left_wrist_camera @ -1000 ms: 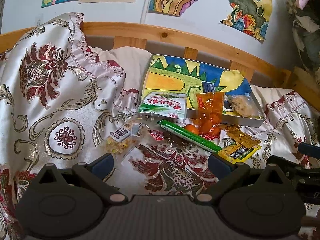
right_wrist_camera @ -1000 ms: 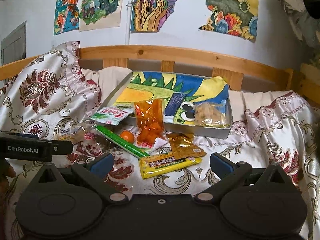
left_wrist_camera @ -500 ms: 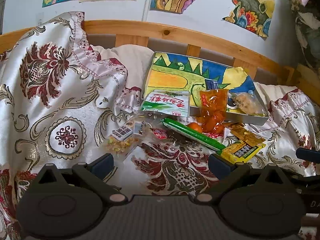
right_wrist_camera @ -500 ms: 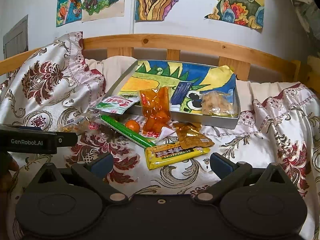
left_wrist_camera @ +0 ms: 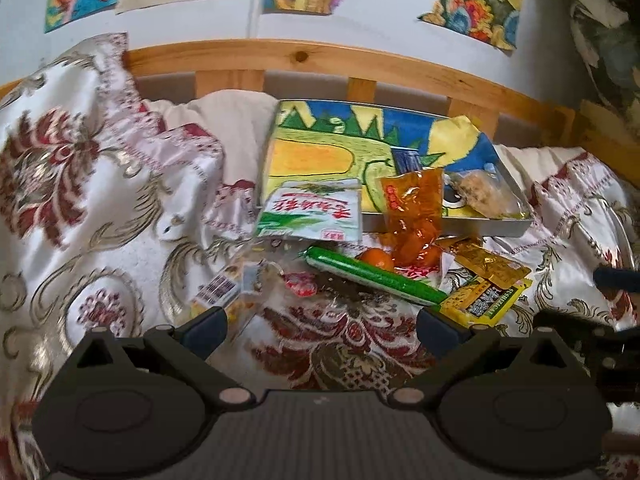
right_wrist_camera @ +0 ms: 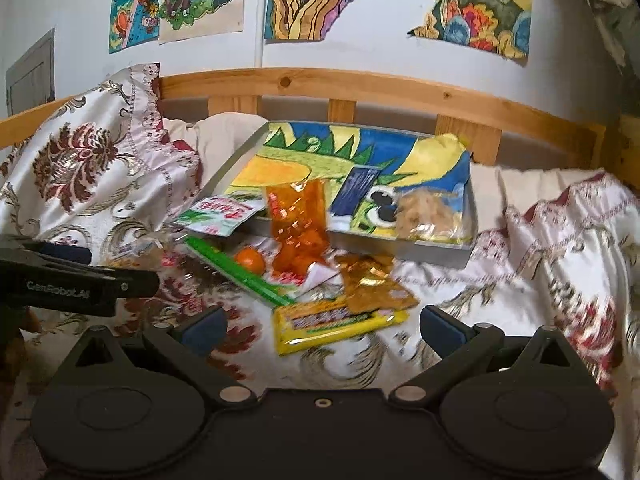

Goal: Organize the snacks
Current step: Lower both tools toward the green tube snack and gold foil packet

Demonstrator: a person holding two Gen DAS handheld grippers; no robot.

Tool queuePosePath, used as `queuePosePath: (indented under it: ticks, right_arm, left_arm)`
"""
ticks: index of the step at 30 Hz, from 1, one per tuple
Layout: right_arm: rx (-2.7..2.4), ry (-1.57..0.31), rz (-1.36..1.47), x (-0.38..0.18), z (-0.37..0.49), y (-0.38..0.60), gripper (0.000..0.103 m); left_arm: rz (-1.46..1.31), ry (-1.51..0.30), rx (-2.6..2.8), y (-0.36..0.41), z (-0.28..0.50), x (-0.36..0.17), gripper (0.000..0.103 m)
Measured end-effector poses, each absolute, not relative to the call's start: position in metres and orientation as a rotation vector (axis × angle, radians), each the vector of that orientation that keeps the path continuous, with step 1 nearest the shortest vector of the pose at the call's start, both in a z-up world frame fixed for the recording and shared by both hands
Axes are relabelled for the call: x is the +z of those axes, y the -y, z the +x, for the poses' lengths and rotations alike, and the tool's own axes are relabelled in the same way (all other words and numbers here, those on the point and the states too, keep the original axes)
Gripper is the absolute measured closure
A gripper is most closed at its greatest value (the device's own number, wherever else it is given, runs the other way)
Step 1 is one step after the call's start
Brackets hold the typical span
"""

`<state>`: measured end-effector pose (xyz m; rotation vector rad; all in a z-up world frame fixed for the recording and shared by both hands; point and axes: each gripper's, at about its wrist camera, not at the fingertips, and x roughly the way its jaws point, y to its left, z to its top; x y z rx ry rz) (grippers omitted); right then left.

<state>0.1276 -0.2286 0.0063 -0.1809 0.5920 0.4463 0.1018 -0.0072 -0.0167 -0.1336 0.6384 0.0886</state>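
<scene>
Bedroom: wooden bed frame (right_wrist_camera: 360, 88), drawings (right_wrist_camera: 180, 0)

Snack pkts (right_wrist_camera: 340, 322) strewn on quilt before tray (right_wrist_camera: 440, 249), orange pouch (right_wrist_camera: 298, 224) over rim.

Green stick (left_wrist_camera: 376, 278), yellow bar (right_wrist_camera: 340, 322), orange pouch (right_wrist_camera: 298, 224).

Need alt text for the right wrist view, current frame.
Open right gripper hovers over a patterned bedspread, fingers apart and empty, with a yellow snack bar just ahead. Beyond it lie a green stick, an orange packet and a metal tray holding one clear bag.
</scene>
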Motion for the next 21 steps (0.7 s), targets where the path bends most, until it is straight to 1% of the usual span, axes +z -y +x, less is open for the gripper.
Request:
queuePosePath:
  ticks: [4,10,21]
  right_arm:
    - [0.437,-0.556,-0.228,0.003,0.142,0.231,0.001]
    - [0.443,-0.549,-0.237,-0.011,0.170,0.236,0.001]
    - [0.491,-0.581,-0.224,-0.041,0.213,0.237,0.002]
  left_arm:
    - [-0.103,-0.642,0.058,0.010,0.115,-0.017,0.001]
    - [0.047,-0.633,-0.053,0.018,0.138,-0.015,0.001]
    - [0.226,-0.714,-0.320,0.035,0.198,-0.020,0.001]
